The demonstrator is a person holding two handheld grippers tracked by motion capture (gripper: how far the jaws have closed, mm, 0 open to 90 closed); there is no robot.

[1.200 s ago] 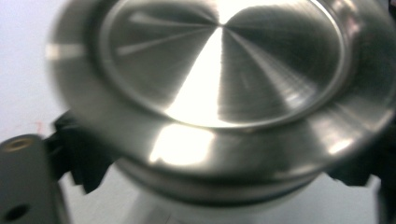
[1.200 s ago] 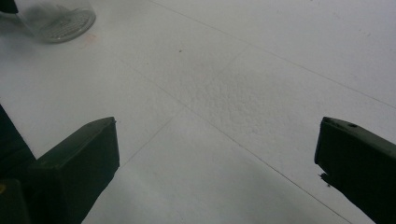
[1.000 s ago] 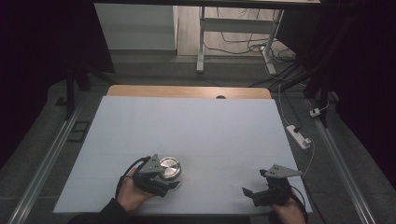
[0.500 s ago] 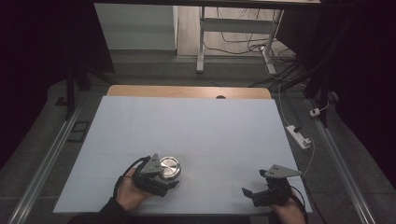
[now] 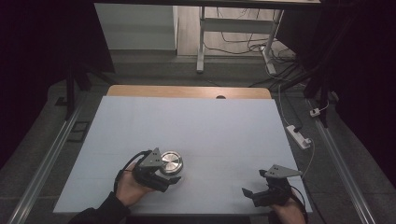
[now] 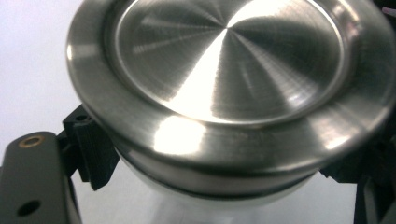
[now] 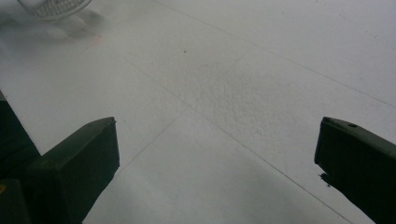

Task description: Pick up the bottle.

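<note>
Item: round steel lid (image 5: 171, 162), brushed metal, raised rim, seated on a pale, translucent-looking body whose kind cannot be told. Location: lower left of centre in the high view, on the white table (image 5: 201, 126). In the left gripper view the lid (image 6: 229, 79) takes up most of the frame, its top face tilted toward the camera.

Left tool (image 5: 164, 173): lower left of the high view, held in a hand (image 5: 128, 189) entering from the bottom edge. Jaws drawn narrow against the body just under the lid's rim; one ribbed black finger (image 6: 93, 151) shows at lower left of the left gripper view, pressed to the side of the piece. State: gripping the lidded item.

Right tool (image 5: 250, 192): lower right of the high view, near the table's front edge, well apart from the lid. In the right gripper view its two black jaws stand wide, one at lower left, one at lower right, with bare table surface (image 7: 219, 107) between them. State: wide, holding nothing.

Other: white power strip (image 5: 299, 136) on the floor beside the table's right edge.
</note>
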